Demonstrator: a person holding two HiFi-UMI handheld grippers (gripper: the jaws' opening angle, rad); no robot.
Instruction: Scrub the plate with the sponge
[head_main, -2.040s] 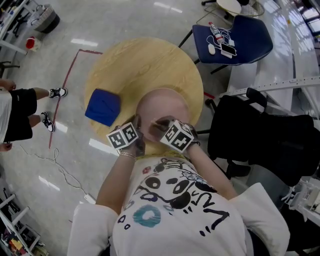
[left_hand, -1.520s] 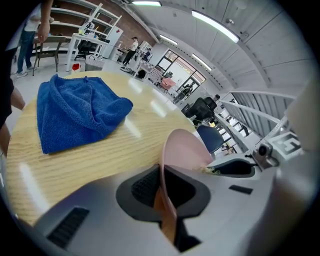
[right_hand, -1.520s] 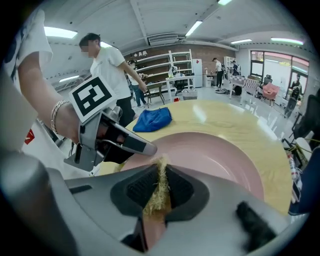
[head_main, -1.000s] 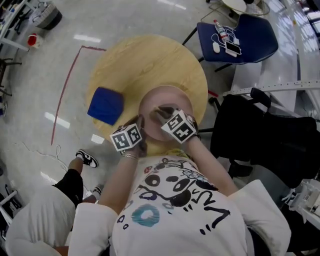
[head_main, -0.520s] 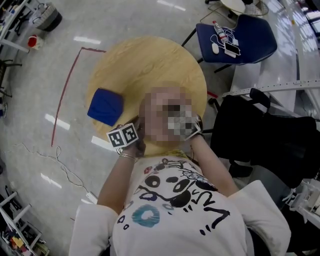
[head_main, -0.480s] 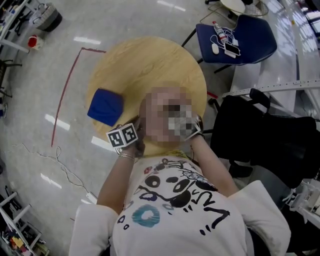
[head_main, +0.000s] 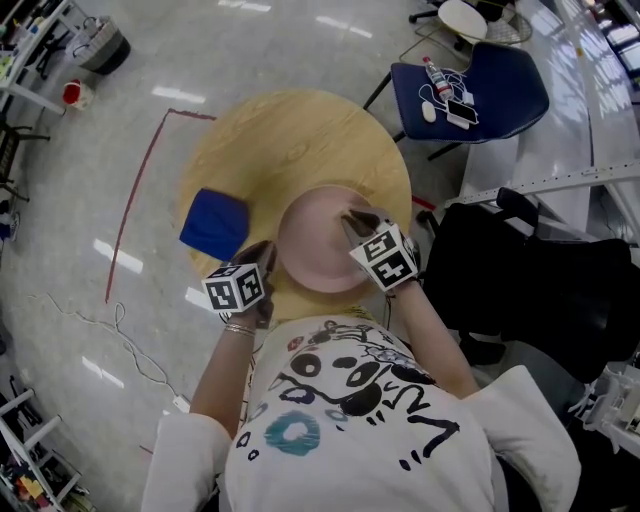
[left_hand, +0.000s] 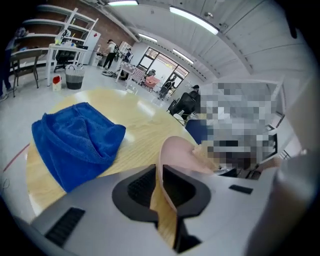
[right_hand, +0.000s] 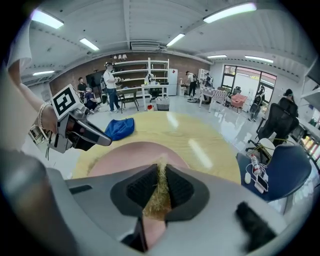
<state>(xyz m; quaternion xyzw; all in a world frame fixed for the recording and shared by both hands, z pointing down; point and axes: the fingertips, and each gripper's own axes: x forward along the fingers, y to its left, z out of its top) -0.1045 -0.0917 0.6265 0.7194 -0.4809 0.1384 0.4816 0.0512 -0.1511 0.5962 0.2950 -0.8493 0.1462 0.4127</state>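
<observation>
Right tool (head_main: 355, 225) and sponge (right_hand: 158, 197) moved right, left tool (head_main: 265, 252) gripping plate (head_main: 308, 250)

On the counter (head_main: 290, 130) the plate (head_main: 315, 255) sits at lower centre of the frame, the cloth (head_main: 213, 224) just left of it, the left tool (head_main: 266, 252) clasping its left rim, the right tool (head_main: 356, 224) (sponge (right_hand: 159, 192) between its jaws) over its right part.

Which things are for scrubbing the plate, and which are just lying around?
For the job:
pink plate, held at its rim by the left gripper
straw-coloured sponge, held in the right gripper

Just lying around:
blue cloth on the table
blue chair with a bottle on it
</observation>
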